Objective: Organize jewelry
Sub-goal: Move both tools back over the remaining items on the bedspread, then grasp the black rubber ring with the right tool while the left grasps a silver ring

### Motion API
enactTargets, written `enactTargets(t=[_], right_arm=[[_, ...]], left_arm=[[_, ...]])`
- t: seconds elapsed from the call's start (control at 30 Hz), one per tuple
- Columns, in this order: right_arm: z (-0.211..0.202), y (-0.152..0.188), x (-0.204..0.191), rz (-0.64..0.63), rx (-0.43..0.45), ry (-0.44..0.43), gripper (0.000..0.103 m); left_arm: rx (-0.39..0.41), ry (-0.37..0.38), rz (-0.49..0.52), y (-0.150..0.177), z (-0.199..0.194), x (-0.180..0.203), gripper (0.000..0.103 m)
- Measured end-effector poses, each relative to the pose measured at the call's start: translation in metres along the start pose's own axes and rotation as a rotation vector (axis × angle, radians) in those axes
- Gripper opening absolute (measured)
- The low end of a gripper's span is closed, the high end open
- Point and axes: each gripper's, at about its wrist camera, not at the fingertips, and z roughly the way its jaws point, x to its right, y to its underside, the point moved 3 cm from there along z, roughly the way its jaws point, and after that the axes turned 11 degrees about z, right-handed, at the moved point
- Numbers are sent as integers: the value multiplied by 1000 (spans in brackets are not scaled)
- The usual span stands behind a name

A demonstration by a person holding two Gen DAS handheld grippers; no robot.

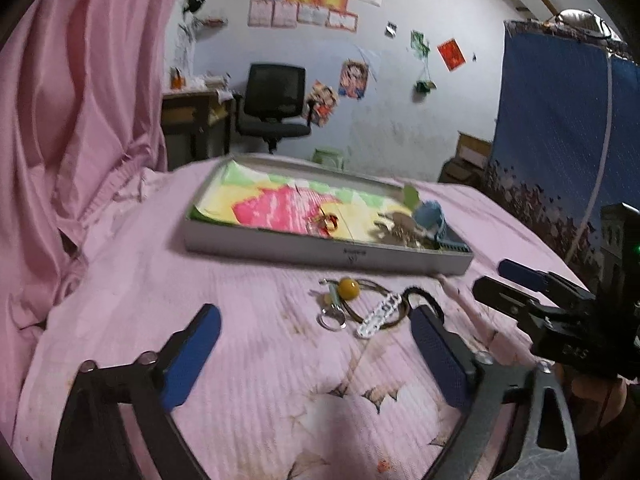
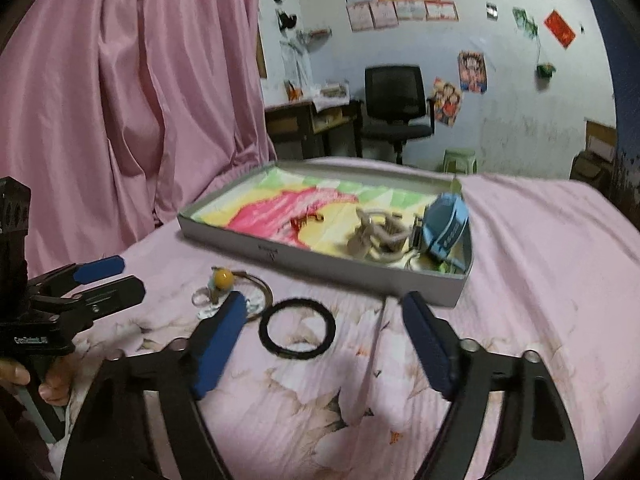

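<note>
Bare bedspread (image 2: 540, 248) lies open at three o'clock; the box (image 2: 320, 268) walls off twelve, loose jewelry (image 2: 224, 280) clutters eleven.

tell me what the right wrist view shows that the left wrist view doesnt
Only the right wrist view shows the black ring as a whole circle lying apart on the bedspread, plus a hand gripping the left gripper's handle.

Only the left wrist view shows the white openwork piece and the silver ring clearly; there the black ring is mostly hidden behind a fingertip.

Both show the grey tray holding a blue item and a tangle of pale jewelry, the yellow bead in front of it, and both grippers open and empty.
</note>
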Motion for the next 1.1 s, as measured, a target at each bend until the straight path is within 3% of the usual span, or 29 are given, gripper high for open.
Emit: enactTargets(t=[0.1, 0.27, 0.4, 0.77, 0.93, 1.1], right_arm=[[11, 3, 5, 24, -55, -5, 58], [31, 12, 10, 51, -136, -12, 38], [44, 17, 8, 53, -181, -13, 33], [70, 23, 4, 62, -280, -8, 22], [74, 26, 7, 83, -300, -5, 7], [71, 26, 7, 87, -279, -13, 5]], left_arm=[[-58, 37, -5, 3, 14, 0, 77], [-149, 78, -15, 7, 36, -2, 50], [-181, 95, -3, 5, 47, 0, 48], [-265, 121, 73, -3, 73, 8, 27], [-263, 118, 78, -1, 72, 9, 20], [-234, 109, 70, 1, 64, 8, 20]])
